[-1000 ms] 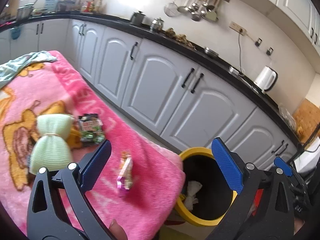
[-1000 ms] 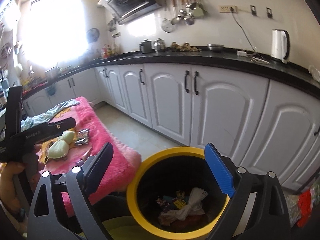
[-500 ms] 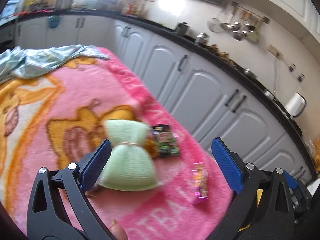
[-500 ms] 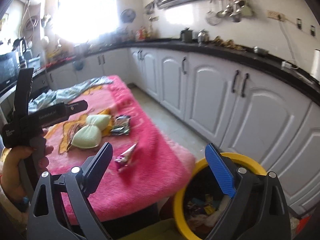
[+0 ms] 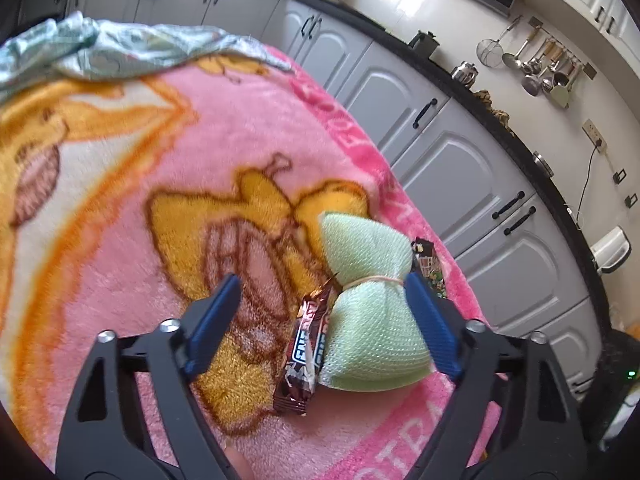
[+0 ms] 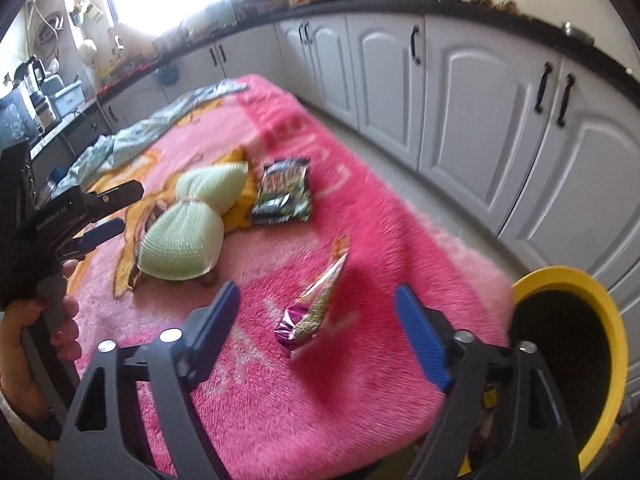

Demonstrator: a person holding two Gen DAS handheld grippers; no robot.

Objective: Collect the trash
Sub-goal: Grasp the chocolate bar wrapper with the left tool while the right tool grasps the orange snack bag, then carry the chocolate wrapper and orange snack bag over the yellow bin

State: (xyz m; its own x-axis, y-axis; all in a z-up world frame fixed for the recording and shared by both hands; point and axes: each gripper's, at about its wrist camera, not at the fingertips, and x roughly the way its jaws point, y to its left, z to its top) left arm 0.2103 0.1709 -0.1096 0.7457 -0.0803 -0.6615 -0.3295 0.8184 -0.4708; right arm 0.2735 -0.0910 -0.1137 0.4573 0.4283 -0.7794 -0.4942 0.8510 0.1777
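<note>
On the pink blanket [image 5: 248,136] a brown candy wrapper [image 5: 306,354] lies against a pale green mesh bundle [image 5: 370,320]. Both show between the fingers of my left gripper [image 5: 320,280], whose jaws are closing but have no grip on them. A dark green snack packet [image 5: 431,266] peeks out behind the bundle. My right gripper [image 6: 316,290] hovers over a pink-purple wrapper [image 6: 314,310]; its jaws are closing too, with gaps on both sides. In the right wrist view the left gripper [image 6: 120,210] hangs just left of the mesh bundle [image 6: 188,236], and the dark packet [image 6: 284,196] lies farther back.
A yellow-rimmed bin [image 6: 600,320] stands off the blanket's right corner. White cabinets [image 6: 460,100] under a black counter run along the far side. A crumpled pale cloth [image 5: 120,52] lies at the blanket's far end. A person's hand [image 6: 36,320] holds the left gripper's handle.
Both grippers have swung away from the yellow bin to the blanket and come down close over it. Both pairs of jaws stand narrower than before.
</note>
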